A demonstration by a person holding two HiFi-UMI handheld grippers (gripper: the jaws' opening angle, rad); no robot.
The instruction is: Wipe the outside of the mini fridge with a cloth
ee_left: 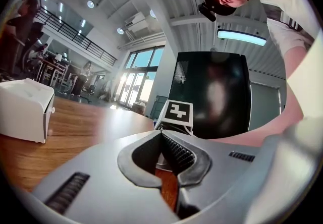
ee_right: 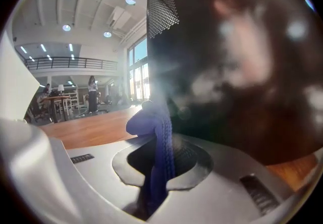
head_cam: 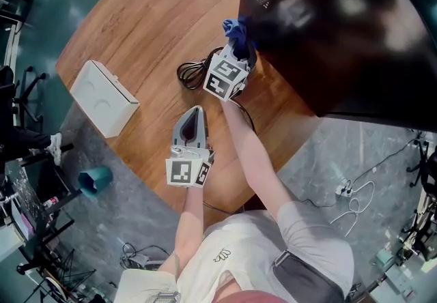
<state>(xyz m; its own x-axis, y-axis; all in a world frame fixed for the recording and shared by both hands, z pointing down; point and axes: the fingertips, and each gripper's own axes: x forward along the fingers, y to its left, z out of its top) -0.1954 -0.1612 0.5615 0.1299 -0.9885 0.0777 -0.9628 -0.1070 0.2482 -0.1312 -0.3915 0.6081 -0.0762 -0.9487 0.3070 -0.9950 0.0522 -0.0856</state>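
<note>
The black mini fridge [head_cam: 328,29] stands on the round wooden table [head_cam: 150,15] at the upper right. My right gripper [head_cam: 240,48] is shut on a blue cloth [head_cam: 235,27] and holds it against the fridge's lower left corner. In the right gripper view the cloth [ee_right: 159,152] hangs pinched between the jaws, with the glossy fridge wall [ee_right: 227,66] right in front. My left gripper [head_cam: 197,112] lies low over the table nearer to me, shut with nothing in it. In the left gripper view its jaws meet at the tips [ee_left: 162,135]; beyond them are the right gripper's marker cube [ee_left: 177,112] and the fridge [ee_left: 212,92].
A white box [head_cam: 104,97] sits near the table's left edge, also in the left gripper view [ee_left: 22,109]. A coiled black cable [head_cam: 193,71] lies left of the right gripper. On the floor stand a teal bin [head_cam: 95,180] and a power strip [head_cam: 343,190].
</note>
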